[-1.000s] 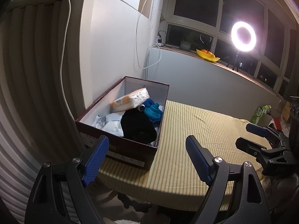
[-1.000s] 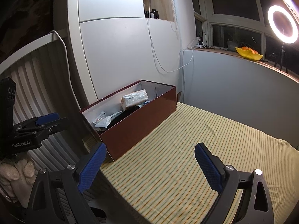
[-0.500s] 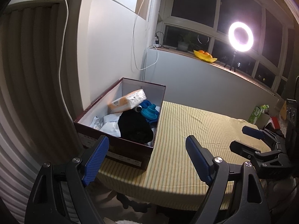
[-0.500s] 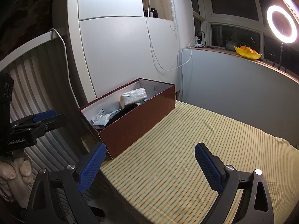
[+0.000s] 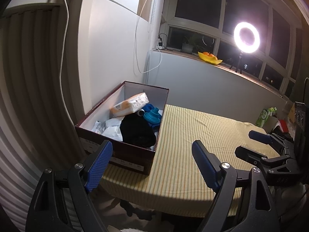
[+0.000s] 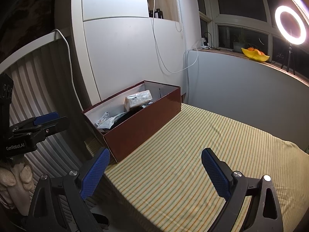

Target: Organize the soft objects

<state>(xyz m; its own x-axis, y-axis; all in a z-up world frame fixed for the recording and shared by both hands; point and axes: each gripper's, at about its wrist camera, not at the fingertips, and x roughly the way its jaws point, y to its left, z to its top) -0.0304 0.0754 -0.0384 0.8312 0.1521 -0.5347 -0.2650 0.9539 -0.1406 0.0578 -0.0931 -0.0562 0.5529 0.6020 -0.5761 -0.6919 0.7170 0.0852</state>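
Soft goods packed in one maroon box, both grippers released

Left wrist view: Blue, dimpled rubber pads line the two black plastic fingers of the left gripper (image 5: 149, 166), which are spread wide with nothing between them, held off the near edge of the table. One rectangular cardboard box (image 5: 135, 155), glossy maroon outside and white inside, sits at the left end of the table (image 5: 193, 135), whose cloth is yellow with fine stripes and a few soft wrinkles. Inside the box lie one plastic-wrapped tissue pack (image 5: 129, 106) with an orange end, tilted against the far wall; one crumpled black cloth (image 5: 137, 130) near the front; one ribbed blue collapsible piece (image 5: 153, 116) by the right wall; and white crinkled packets (image 5: 113, 128) on the left, too bunched to count. At the right edge the right gripper (image 5: 251, 143) shows side-on, its fingers parted and empty. On the sill stand one glowing ring light (image 5: 246, 37) and one yellow bowl (image 5: 210, 58) of oranges.

Right wrist view: The right gripper (image 6: 155, 171) hangs over the striped cloth, its two blue-padded fingers wide apart and gripping nothing. The same box (image 6: 143, 131) stands ahead on the left, its long smooth side facing the camera; the tissue pack (image 6: 138, 99) and white packets (image 6: 105, 122) show above the rim. At the far left, the left gripper (image 6: 46, 119) appears beside the table, fingers slightly apart, empty. The ring light (image 6: 290, 28) and bowl (image 6: 255, 56) sit on the sill.
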